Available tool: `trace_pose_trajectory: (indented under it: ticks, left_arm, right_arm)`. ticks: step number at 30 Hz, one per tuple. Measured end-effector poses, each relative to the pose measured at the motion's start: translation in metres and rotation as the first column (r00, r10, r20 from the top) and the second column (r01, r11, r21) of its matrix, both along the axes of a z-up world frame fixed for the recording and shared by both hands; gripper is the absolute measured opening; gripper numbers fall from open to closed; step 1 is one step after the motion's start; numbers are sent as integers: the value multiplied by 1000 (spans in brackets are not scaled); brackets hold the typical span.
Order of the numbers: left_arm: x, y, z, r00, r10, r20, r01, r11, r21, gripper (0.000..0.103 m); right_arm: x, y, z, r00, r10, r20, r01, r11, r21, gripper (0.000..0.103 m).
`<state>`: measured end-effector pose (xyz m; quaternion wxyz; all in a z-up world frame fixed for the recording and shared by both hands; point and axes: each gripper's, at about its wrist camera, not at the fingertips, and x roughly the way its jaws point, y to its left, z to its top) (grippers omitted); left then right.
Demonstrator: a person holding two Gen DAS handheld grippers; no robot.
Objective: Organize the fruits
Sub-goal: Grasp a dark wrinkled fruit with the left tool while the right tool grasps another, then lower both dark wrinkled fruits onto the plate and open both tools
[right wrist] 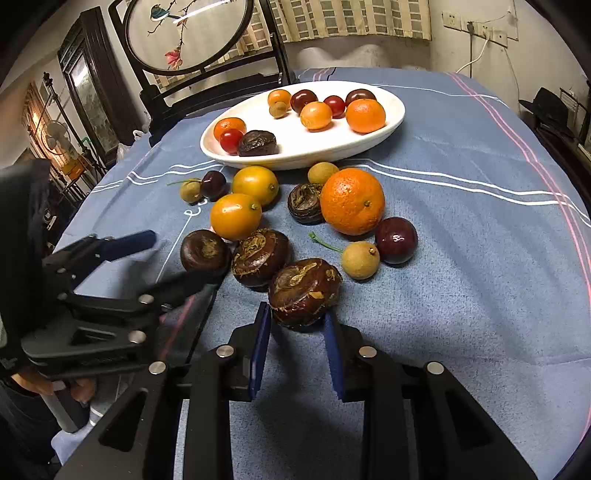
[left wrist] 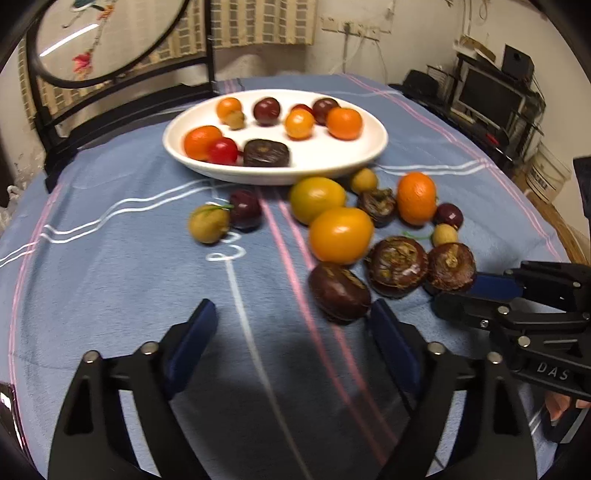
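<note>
A white oval plate (left wrist: 369, 155) (right wrist: 391, 122) at the back of the blue cloth holds several small fruits. More fruit lies loose in front of it: oranges, yellow fruits, cherries, longans and dark brown water chestnuts. My left gripper (left wrist: 291, 314) (right wrist: 173, 254) is open and empty, with a water chestnut (left wrist: 338, 291) (right wrist: 205, 251) just off its right finger. My right gripper (right wrist: 297, 321) (left wrist: 454, 295) has its jaws on either side of the nearest water chestnut (right wrist: 304, 290) (left wrist: 452, 266), close to it; contact is unclear.
A dark wooden stand with a round embroidered screen (right wrist: 184, 33) stands behind the plate. Shelves with a monitor (left wrist: 487, 96) are to the right of the table. The cloth's right half (right wrist: 480, 221) holds no fruit.
</note>
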<state>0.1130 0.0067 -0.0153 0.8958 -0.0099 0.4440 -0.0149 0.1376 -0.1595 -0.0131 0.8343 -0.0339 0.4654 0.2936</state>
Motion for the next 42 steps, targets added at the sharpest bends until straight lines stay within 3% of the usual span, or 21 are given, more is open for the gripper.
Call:
trace_pose_trajectory:
  ticks: [2,5,7,8,13,19,23,25,26,27,35,42]
  left_arm:
    - [5,-6,-3,1000,-18,-17,18,1000,2,68]
    - [10,-15,-6,999,-32,-5,32,998,48,66]
    - [13,-17,-5,999,-47,-1,47,998,34,53]
    - [13,-19,-4,998,-58,8,57,998,41,39]
    - [4,-28,-1,993,-120,22,118,989,93,39]
    - [-2,-12,7,997,-77,28,76,997,27,39]
    - [-4,-1,6,999,-51,15,51,999,-12,39]
    - [-5,0,6,999,-44,16,44,999,-5,39]
    - [-5,1,6,999,-43,14,43,999,-4,39]
    - [-6,1,6,999,-41,12,41,999,-5,39]
    - [-8,0,9,999,-51,18,51,999,10,39]
    - [8,16,31,999,-22,28,22,1000,-9,39]
  right_arm:
    - [0,-1,0,1000,-1,-7,1,1000,5,30]
    - [0,-2,0,1000,1,-15,-1,1000,15,34]
    - [0,-2,0,1000,3,-22,-3,1000,29,38]
    - [0,-2,0,1000,4,-25,-3,999,33,40]
    - [1,-4,0,999,-1,-35,3,998,56,42]
    - [5,-7,-1,998,-17,-59,24,994,109,48]
    - [13,-14,-4,993,-40,-114,62,978,198,56]
    - [17,-20,-5,989,-70,-133,98,971,216,51]
    - [18,-22,-6,988,-94,-125,117,974,195,36]
    - [18,-22,-6,988,-100,-117,121,975,184,32]
    - [5,-13,3,996,-88,-24,91,988,128,32]
    - [-5,-16,37,995,-71,73,52,971,231,31]
